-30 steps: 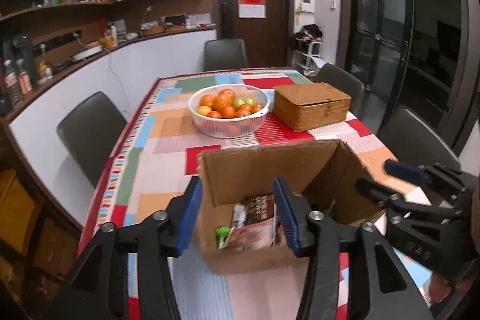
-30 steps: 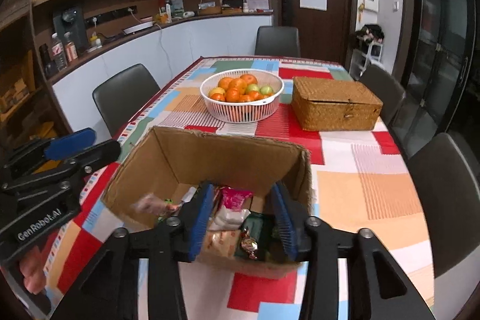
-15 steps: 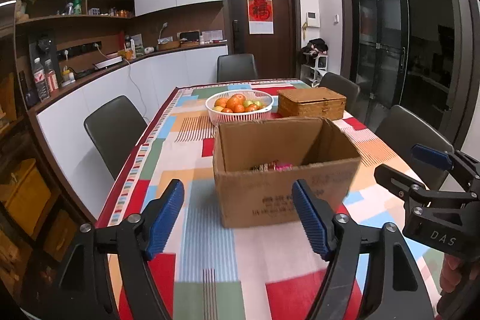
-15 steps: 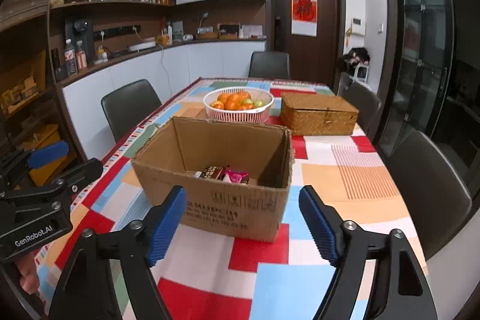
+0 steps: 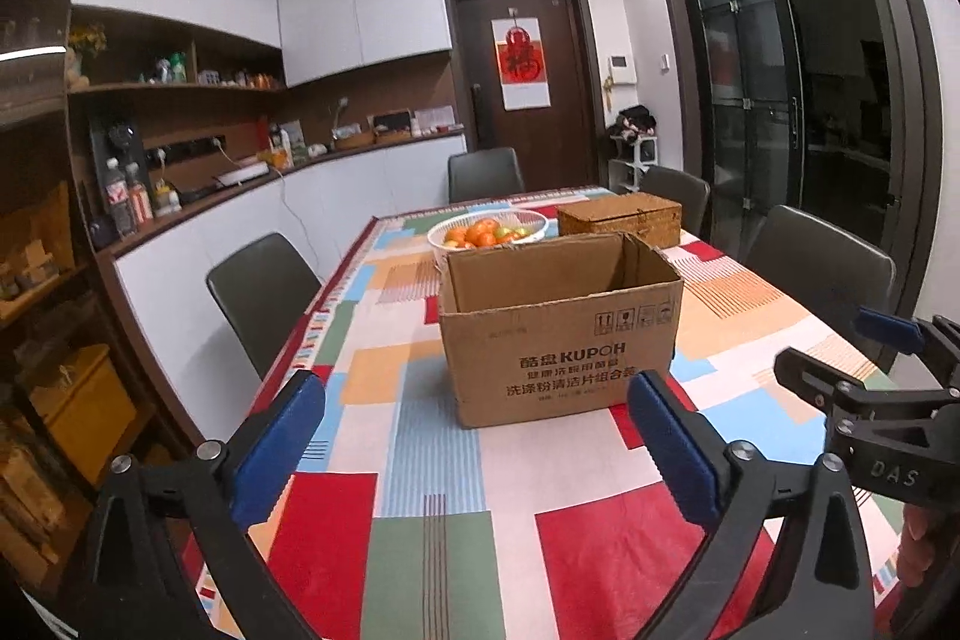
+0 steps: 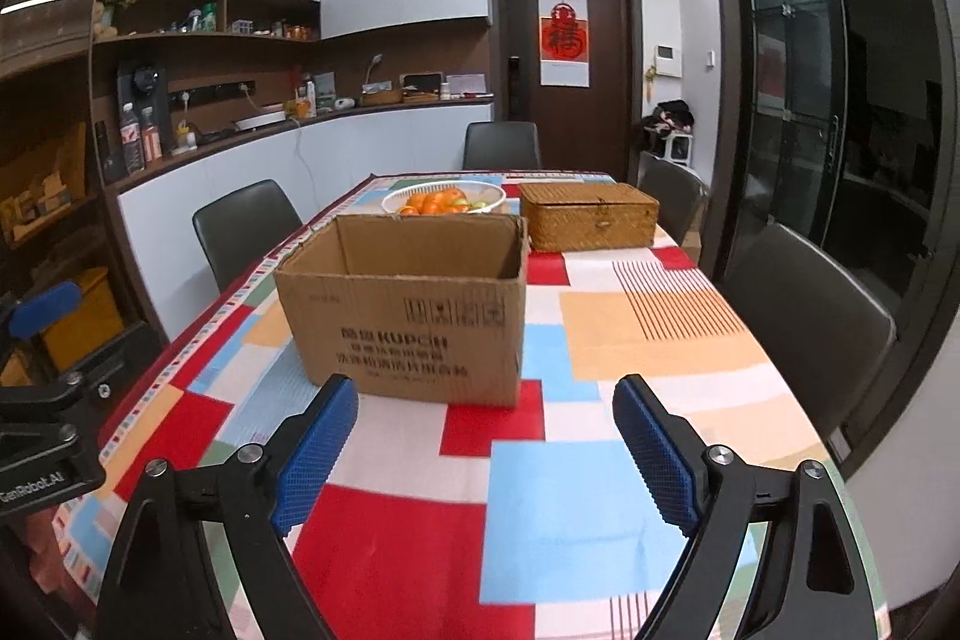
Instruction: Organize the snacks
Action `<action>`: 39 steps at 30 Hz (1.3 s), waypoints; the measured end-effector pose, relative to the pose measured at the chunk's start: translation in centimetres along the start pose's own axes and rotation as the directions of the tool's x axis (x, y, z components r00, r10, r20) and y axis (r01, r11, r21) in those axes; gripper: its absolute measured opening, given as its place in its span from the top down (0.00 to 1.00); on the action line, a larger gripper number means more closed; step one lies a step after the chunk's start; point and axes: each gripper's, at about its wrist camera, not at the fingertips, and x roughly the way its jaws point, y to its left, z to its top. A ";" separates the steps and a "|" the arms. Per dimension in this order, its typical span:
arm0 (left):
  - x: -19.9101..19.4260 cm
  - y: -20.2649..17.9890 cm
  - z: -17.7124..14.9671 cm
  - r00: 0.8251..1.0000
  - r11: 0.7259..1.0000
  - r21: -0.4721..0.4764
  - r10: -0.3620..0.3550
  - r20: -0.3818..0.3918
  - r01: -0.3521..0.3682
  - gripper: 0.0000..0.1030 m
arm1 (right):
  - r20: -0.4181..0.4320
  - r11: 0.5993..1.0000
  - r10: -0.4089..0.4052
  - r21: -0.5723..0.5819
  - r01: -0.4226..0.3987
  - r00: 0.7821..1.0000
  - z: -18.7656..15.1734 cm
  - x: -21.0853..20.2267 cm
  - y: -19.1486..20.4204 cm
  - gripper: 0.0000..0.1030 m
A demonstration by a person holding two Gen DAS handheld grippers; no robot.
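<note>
An open brown cardboard box (image 5: 558, 334) stands on the patchwork tablecloth; it also shows in the right wrist view (image 6: 408, 304). Its inside is hidden from both views, so no snacks show. My left gripper (image 5: 474, 406) is open and empty, held back from the box over the table's near end. My right gripper (image 6: 486, 406) is open and empty, also short of the box. The right gripper shows at the right edge of the left wrist view (image 5: 870, 388), and the left gripper at the left edge of the right wrist view (image 6: 48, 388).
A white basket of oranges (image 5: 487, 233) and a lidded wicker box (image 5: 619, 219) stand behind the cardboard box. Grey chairs (image 5: 258, 292) line both sides of the table (image 5: 420, 460). A counter with shelves runs along the left wall.
Both grippers have pulled back and down from over the box and opened wide. The snacks inside the box have dropped out of sight behind its front wall.
</note>
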 end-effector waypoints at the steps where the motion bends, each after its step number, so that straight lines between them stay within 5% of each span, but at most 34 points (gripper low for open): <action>1: -0.2 -0.1 -0.2 1.000 1.000 0.000 0.007 0.005 -0.007 0.00 | 0.000 1.000 0.000 0.006 0.000 1.000 -0.3 -0.3 0.0 0.15; 39: -0.3 0.4 -2.4 1.000 0.999 -0.034 0.025 -0.010 -0.025 0.00 | 0.020 0.998 -0.054 -0.012 0.054 0.998 -2.8 -1.8 0.2 0.11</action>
